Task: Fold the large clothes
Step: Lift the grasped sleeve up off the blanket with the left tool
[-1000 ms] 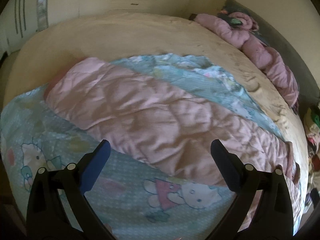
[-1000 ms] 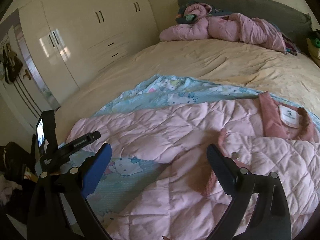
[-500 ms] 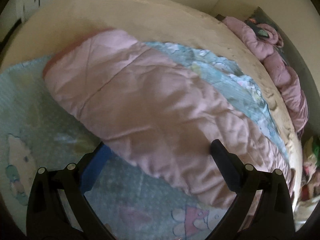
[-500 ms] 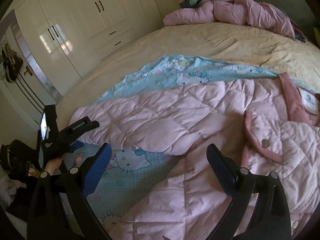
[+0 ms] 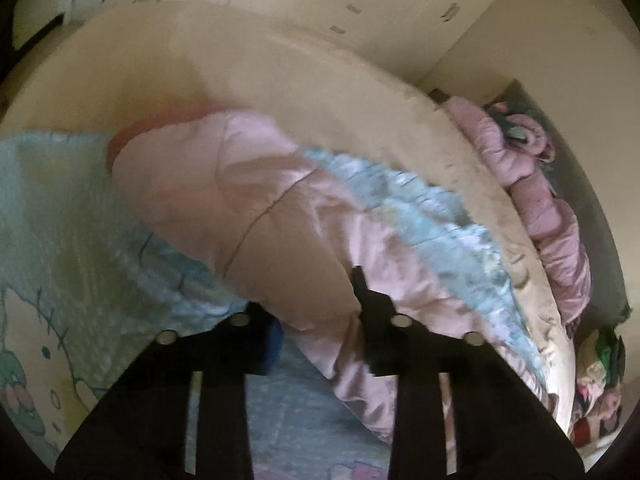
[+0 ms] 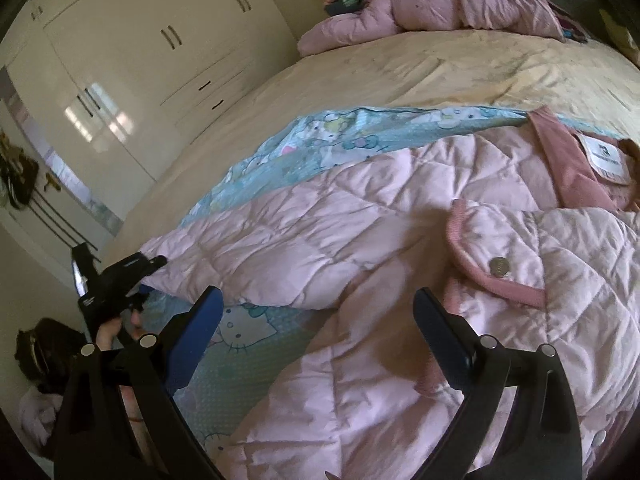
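Garment: pink quilted jacket (image 6: 360, 240), spread flat across the near part of the bed, front side up; one sleeve (image 5: 248, 216) runs out toward the bed's near corner.
Sleeve end: darker pink ribbed cuff (image 5: 132, 136) at the far tip, lying on the blanket.
Collar: dusty-pink lining with a white label (image 6: 606, 156) turned open at the right of the right wrist view.
Pocket: flap edged in ribbed pink trim, fastened by a round metal snap (image 6: 499, 267).
Underlay: light blue cartoon-cat blanket (image 6: 320, 140), beneath the jacket and showing along its far edge and near the lower left.
Bed: beige sheet (image 6: 440, 64), bare beyond the blanket.
Left gripper (image 5: 316, 304): fingers drawn close together with a fold of the sleeve's lower edge between them; the picture is blurred, so the pinch looks firm but the exact contact is hard to read. In the right wrist view the same tool sits at the sleeve's end, held in a hand (image 6: 116, 330).
Right gripper (image 6: 316, 332): fingers spread wide, hanging just above the jacket's body near the pocket, touching nothing visible.
Far end of bed: heap of pink padded clothing (image 6: 432, 12) against a dark headboard.
Wall side: cream wardrobe (image 6: 152, 64) with slim dark handles, beside the bed.
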A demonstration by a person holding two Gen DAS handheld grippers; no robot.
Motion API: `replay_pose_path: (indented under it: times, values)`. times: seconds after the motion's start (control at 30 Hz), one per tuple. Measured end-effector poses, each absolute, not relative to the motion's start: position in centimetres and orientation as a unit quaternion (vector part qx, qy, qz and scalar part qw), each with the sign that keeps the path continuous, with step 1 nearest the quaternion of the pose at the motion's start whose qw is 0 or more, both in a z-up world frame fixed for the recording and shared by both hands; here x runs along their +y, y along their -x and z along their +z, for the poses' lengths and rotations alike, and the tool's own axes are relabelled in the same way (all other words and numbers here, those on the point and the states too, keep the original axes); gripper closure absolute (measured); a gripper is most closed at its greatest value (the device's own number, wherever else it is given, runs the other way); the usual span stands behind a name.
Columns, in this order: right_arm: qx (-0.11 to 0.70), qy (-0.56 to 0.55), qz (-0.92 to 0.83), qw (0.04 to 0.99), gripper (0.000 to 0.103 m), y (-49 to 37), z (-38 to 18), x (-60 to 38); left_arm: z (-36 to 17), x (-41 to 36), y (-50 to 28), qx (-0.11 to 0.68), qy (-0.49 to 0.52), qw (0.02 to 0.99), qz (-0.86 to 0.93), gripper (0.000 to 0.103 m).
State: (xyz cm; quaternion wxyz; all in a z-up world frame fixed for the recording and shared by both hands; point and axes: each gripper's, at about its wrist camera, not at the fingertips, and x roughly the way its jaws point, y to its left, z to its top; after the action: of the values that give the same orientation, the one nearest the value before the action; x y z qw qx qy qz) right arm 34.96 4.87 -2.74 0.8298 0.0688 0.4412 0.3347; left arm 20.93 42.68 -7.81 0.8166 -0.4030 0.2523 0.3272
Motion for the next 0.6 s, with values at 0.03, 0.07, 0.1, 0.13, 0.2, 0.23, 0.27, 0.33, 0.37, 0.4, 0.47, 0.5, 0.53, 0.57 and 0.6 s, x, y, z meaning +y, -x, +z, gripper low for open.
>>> replay_pose_path:
  times: [0.03,0.07,0.1,0.13,0.2,0.23,0.27,0.33,0.37,0.4,0.47,0.5,0.53,0.57,0.6]
  values:
    - [0.444,-0.07,0.332,0.829,0.008,-35.0,-2.8,4.7,-6.9,42.2,-20.8,0.243,0.391,0.825,0.326,0.086]
    - [0.448,-0.073,0.328,0.829,0.008,-35.1,-3.0,4.3,-6.4,41.9,-20.9,0.238,0.384,0.83,0.327,0.086]
    - [0.45,-0.077,0.324,0.828,0.008,-35.1,-3.0,3.9,-5.6,41.4,-20.9,0.233,0.371,0.838,0.326,0.087]
    - [0.451,-0.08,0.323,0.828,0.008,-35.1,-3.0,3.5,-5.2,41.2,-21.1,0.232,0.365,0.841,0.325,0.087]
    - [0.449,-0.086,0.315,0.832,0.008,-34.8,-2.8,2.4,-4.0,40.6,-20.9,0.218,0.361,0.85,0.315,0.088]
    - [0.448,-0.088,0.313,0.833,0.008,-34.8,-2.7,2.1,-3.3,40.3,-20.8,0.212,0.357,0.855,0.311,0.088]
    - [0.446,-0.091,0.311,0.835,0.008,-34.6,-2.6,1.4,-2.9,40.0,-20.8,0.208,0.353,0.858,0.309,0.088]
    - [0.444,-0.098,0.306,0.837,0.008,-34.3,-2.3,0.5,-1.6,39.1,-20.3,0.192,0.343,0.867,0.306,0.088]
    - [0.443,-0.102,0.303,0.838,0.008,-34.1,-2.1,-0.2,-0.9,38.6,-20.0,0.184,0.342,0.871,0.3,0.088]
    - [0.443,-0.104,0.3,0.839,0.008,-34.0,-2.0,-0.6,-0.6,38.2,-19.9,0.181,0.341,0.874,0.295,0.088]
    - [0.442,-0.109,0.294,0.84,0.008,-33.6,-1.5,-1.7,0.3,37.4,-19.4,0.172,0.336,0.881,0.284,0.088]
    - [0.44,-0.114,0.292,0.842,0.008,-33.3,-1.1,-2.3,0.7,37.1,-19.5,0.171,0.33,0.885,0.282,0.088]
    - [0.437,-0.119,0.289,0.843,0.008,-33.1,-0.7,-3.1,1.0,36.8,-19.4,0.17,0.323,0.887,0.282,0.088]
    - [0.432,-0.123,0.286,0.846,0.008,-32.7,-0.1,-4.0,1.5,36.5,-19.2,0.167,0.317,0.889,0.283,0.088]
    - [0.427,-0.125,0.282,0.85,0.008,-32.4,0.5,-4.7,1.8,36.5,-19.2,0.166,0.318,0.89,0.281,0.088]
